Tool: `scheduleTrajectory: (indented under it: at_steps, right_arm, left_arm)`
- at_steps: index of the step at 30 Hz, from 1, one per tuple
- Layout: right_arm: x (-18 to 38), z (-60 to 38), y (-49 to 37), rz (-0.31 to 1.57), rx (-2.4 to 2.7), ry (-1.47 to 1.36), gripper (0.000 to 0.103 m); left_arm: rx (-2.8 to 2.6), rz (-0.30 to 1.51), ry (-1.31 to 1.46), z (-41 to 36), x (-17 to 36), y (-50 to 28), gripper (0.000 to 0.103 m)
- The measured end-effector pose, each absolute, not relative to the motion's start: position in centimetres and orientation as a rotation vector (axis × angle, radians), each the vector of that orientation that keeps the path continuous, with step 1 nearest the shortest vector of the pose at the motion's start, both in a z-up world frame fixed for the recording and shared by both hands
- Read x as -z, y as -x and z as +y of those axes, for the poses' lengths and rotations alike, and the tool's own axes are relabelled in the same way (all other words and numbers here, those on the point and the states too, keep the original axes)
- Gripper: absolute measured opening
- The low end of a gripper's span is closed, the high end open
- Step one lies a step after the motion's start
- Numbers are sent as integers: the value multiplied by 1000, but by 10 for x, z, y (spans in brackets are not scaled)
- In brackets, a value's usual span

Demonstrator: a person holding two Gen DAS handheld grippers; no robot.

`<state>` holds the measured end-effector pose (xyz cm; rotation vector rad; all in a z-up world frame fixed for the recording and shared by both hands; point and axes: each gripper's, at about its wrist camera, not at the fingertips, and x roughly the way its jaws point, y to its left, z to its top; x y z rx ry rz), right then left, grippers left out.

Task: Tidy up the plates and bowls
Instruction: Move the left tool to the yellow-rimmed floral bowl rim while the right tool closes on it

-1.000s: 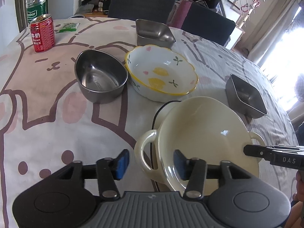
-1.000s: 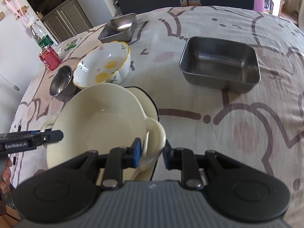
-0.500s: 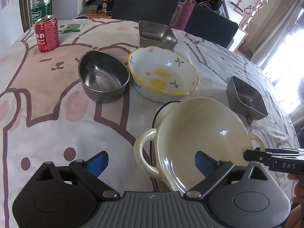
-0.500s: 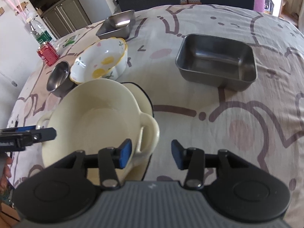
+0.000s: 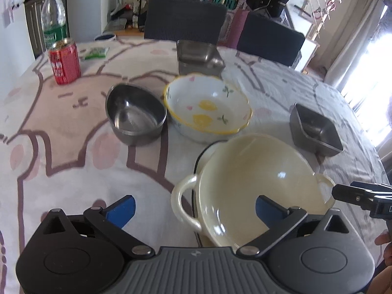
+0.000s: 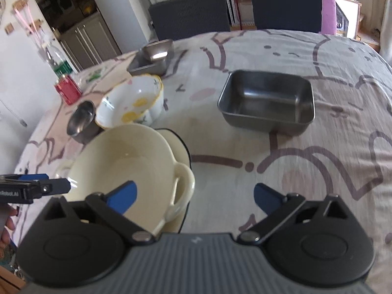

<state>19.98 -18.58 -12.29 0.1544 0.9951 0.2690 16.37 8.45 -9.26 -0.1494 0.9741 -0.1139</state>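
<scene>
- Both my grippers, left gripper (image 5: 194, 207) and right gripper (image 6: 194, 196), had just spread wide, gripping nothing.
- The cream bowl (image 5: 257, 186) sat free between them, one handle inside each spread.

Left gripper (image 5: 194, 209): jaws spread wide, just finished opening, blue pads clear of contact, angled down at the table. Right gripper (image 6: 194, 196): same, jaws have just been opening to full spread, nothing gripped, angled down. Each tip shows at the edge of the other's view, fingers (image 5: 382, 240) behind it.
</scene>
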Motion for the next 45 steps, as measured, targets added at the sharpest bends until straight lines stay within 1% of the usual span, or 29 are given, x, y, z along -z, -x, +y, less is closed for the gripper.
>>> scheduleTrajectory:
  at_steps: [12, 17, 20, 28, 31, 33, 34, 35, 36, 37, 38, 41, 42, 45]
  right_arm:
    - [89, -189, -201, 834, -307, -206, 103]
    - [73, -183, -218, 825, -353, -252, 103]
    - [63, -173, -237, 814, -368, -229, 103]
    - [54, -159, -298, 761, -383, -190, 103]
    - [58, -152, -326, 769, -378, -146, 103]
    - [64, -147, -347, 805, -377, -135, 102]
    - [69, -146, -357, 824, -382, -141, 97]
    - [74, -145, -365, 843, -386, -151, 86]
    - [78, -144, -371, 862, -386, -159, 78]
    - [85, -143, -378, 891, -385, -165, 62]
    - [92, -141, -384, 918, -392, -174, 52]
    - [110, -134, -396, 965, -416, -180, 40]
    - [115, -131, -399, 976, -420, -170, 40]
    - [128, -125, -403, 998, -439, -169, 40]
  left_arm:
    - [81, 792, 191, 80, 41, -178, 103]
    - [108, 706, 236, 80, 21, -192, 103]
    - [144, 656, 248, 80, 15, -200, 103]
    - [131, 740, 333, 94, 32, -235, 103]
    - [133, 793, 397, 105, 45, -247, 96]
    - [153, 839, 441, 110, 56, -253, 82]
    - [151, 869, 461, 111, 63, -255, 78]
    - [144, 900, 473, 112, 70, -258, 71]
    - [133, 930, 470, 113, 76, -261, 62]
    - [115, 958, 453, 114, 82, -263, 59]
    - [102, 976, 437, 114, 87, -265, 54]
    - [85, 1026, 427, 116, 100, -270, 45]
    - [84, 1040, 437, 117, 104, -272, 41]
    - [69, 1083, 453, 117, 113, -276, 38]
